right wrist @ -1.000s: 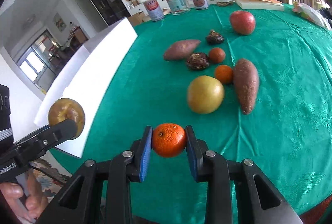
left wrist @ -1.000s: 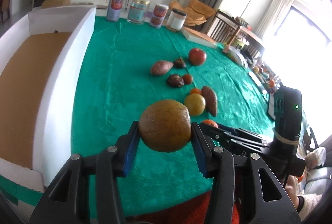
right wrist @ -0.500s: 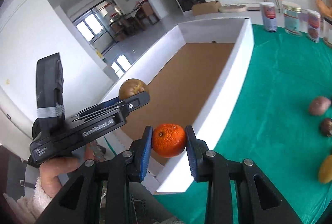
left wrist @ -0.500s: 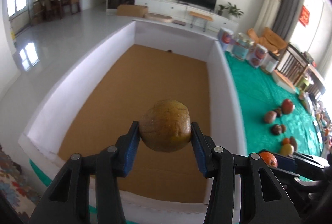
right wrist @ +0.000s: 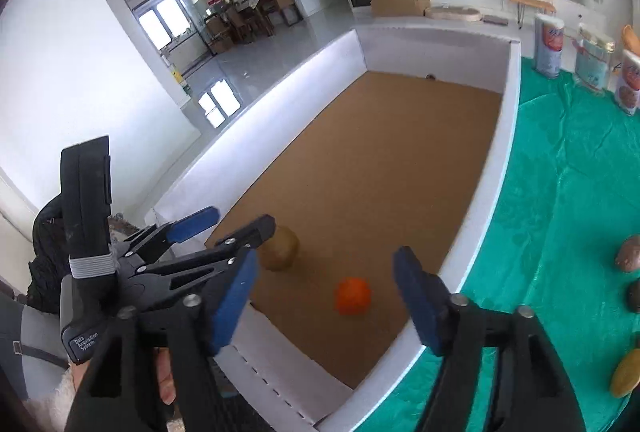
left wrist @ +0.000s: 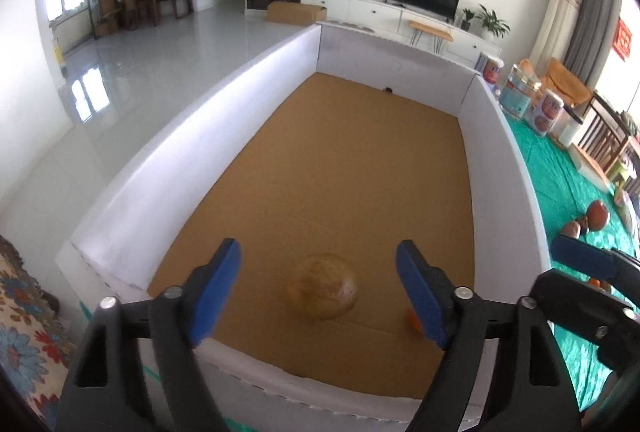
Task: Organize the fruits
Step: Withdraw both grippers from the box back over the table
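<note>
I am holding my left gripper (left wrist: 318, 290) and right gripper (right wrist: 326, 302) spread wide, empty, over the white box (right wrist: 510, 135); the brown fruit (left wrist: 322, 286) and orange (right wrist: 353, 296) are lying inside. "Data Acquisition System" is showing on the left handle.

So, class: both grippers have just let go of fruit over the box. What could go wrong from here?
The brown fruit and the orange look blurred, probably rolling on the box floor, so they may knock together and bruise. The open left gripper and right gripper sit close together and could clash on withdrawal.
</note>
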